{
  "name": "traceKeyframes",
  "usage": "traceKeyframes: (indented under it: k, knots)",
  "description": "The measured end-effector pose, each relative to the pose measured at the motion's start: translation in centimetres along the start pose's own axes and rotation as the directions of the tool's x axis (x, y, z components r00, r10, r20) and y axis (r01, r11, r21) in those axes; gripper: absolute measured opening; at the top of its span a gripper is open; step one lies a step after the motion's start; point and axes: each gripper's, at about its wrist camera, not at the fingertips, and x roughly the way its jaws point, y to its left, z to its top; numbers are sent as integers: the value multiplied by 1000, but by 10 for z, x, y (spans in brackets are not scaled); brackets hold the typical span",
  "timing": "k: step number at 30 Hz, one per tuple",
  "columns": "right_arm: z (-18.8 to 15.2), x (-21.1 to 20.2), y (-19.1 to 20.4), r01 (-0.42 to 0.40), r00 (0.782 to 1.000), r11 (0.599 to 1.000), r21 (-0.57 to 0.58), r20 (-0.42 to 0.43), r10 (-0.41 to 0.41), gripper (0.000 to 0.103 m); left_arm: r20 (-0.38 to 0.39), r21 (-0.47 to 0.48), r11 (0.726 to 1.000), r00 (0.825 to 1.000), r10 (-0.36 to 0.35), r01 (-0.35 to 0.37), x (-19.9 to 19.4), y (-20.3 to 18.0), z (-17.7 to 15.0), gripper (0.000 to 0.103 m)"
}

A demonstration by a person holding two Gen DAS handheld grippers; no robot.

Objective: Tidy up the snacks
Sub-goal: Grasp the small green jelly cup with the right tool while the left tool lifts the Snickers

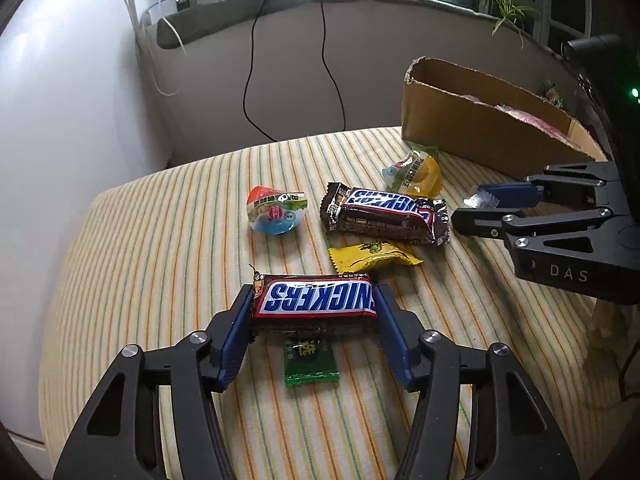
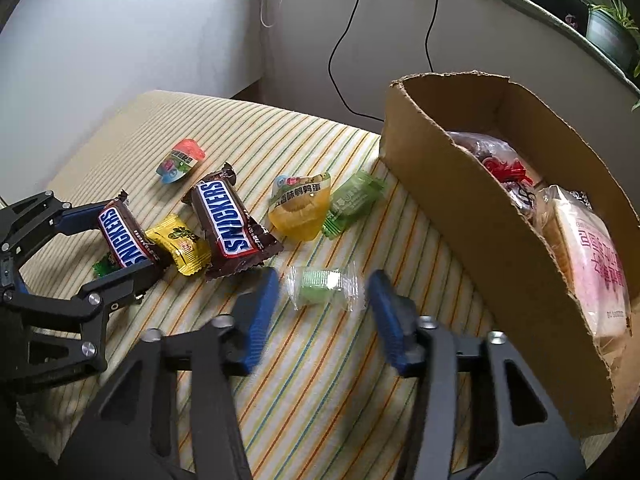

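My left gripper (image 1: 315,306) is shut on a Snickers bar (image 1: 315,302), held by its two ends just above a green candy (image 1: 310,362); it also shows in the right wrist view (image 2: 120,240). My right gripper (image 2: 322,286) is open around a clear-wrapped green candy (image 2: 322,282) on the striped cloth; I cannot tell whether the pads touch it. A second Snickers bar (image 1: 386,216), a yellow candy (image 1: 372,256), a red and blue jelly cup (image 1: 276,212) and a yellow jelly cup (image 1: 418,174) lie on the cloth.
An open cardboard box (image 2: 472,200) with bagged snacks inside stands at the right. A green wrapped candy (image 2: 352,200) lies beside it. The striped table (image 1: 160,240) ends at a white wall on the left; black cables hang behind.
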Motion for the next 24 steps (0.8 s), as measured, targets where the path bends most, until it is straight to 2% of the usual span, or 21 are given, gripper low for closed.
traceKeyframes:
  k: [4,24]
  knots:
    - [-4,-4,0,-1,1000,1000,-8,1,1,30,8,-16,1000,1000,-5,5,-1,2,0,55]
    - [-12,-31,-7,-24,999,1000,-4,44,24,28,55,-74,997,998,-6,10,-18,8,-2,55]
